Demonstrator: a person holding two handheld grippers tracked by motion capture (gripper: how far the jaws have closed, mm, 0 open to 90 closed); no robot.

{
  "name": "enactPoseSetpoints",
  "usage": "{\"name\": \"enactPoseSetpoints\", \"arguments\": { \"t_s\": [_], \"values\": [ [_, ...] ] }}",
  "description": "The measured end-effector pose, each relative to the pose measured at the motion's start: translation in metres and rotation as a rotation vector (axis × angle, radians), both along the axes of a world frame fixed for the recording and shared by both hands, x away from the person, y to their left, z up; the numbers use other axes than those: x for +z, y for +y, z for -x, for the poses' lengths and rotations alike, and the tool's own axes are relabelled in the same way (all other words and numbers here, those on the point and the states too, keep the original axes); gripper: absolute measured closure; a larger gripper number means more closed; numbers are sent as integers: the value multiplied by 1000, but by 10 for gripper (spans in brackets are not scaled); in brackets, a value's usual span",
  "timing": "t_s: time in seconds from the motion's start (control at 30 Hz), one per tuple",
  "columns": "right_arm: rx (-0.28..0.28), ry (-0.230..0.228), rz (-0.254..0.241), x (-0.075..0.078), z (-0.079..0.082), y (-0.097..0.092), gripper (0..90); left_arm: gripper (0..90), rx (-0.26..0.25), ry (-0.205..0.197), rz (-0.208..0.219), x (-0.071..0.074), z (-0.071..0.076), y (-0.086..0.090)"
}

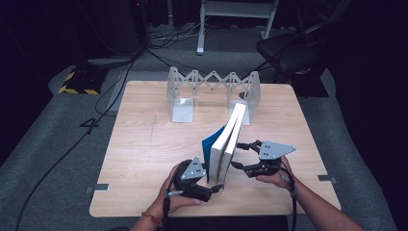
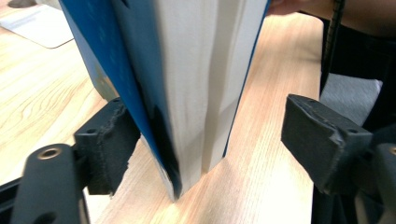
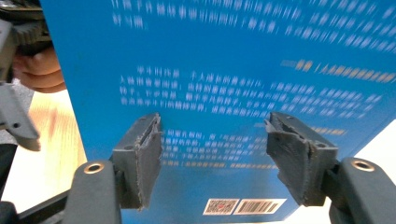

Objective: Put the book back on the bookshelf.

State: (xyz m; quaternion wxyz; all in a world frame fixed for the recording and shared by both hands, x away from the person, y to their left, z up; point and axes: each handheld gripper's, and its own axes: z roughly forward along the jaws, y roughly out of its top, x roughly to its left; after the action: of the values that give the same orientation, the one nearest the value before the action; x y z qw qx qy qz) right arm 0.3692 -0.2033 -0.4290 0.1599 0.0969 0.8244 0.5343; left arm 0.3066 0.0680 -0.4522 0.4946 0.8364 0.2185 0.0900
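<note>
Left claw spread wide around the near end of the blue books: one pad touching or just short of the blue cover, the other well clear of the far side, as seen in the left gripper view. No pinch yet. Right claw also spread, jaws pointed flat at the back cover with its barcode, pads apart and gripping nothing; contact with the cover impossible to tell.

Books standing on edge on the table, leaning slightly, fanned apart at the near end, far end reaching toward 12 o'clock and close to the right plate of the expandable bookend rack. Rack itself at 12 o'clock near the table's far edge, the space between its two plates bare.

Judged progress: early to middle. Books upright and steadied, but not yet seated inside the rack. Left to do: squeezing the pair together, sliding it toward 12 o'clock between the plates, then letting go.

Pose: left hand low at 7 o'clock, claw aimed toward 1 o'clock along the books. Right hand at 4 o'clock, claw aimed toward 9 o'clock, square to the cover, forearm entering from the lower right.
</note>
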Motion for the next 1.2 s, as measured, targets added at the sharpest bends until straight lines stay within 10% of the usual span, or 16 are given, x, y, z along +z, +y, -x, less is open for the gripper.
{"name": "enactPoseSetpoints", "arguments": {
  "t_s": [0.43,0.73,0.97,1.2],
  "values": [
    [-57,33,1,-19,-14,11,317,161,230,-54,29,-10,0,-31],
    [-89,51,-22,-22,-22,8,326,336,325,-138,86,-2,-1,-28],
    [-114,56,-12,-24,-26,5,347,522,304,-122,96,2,-6,-15],
    [-221,44,81,-24,-43,-39,363,584,209,-45,147,3,-18,0]
  ]
}}
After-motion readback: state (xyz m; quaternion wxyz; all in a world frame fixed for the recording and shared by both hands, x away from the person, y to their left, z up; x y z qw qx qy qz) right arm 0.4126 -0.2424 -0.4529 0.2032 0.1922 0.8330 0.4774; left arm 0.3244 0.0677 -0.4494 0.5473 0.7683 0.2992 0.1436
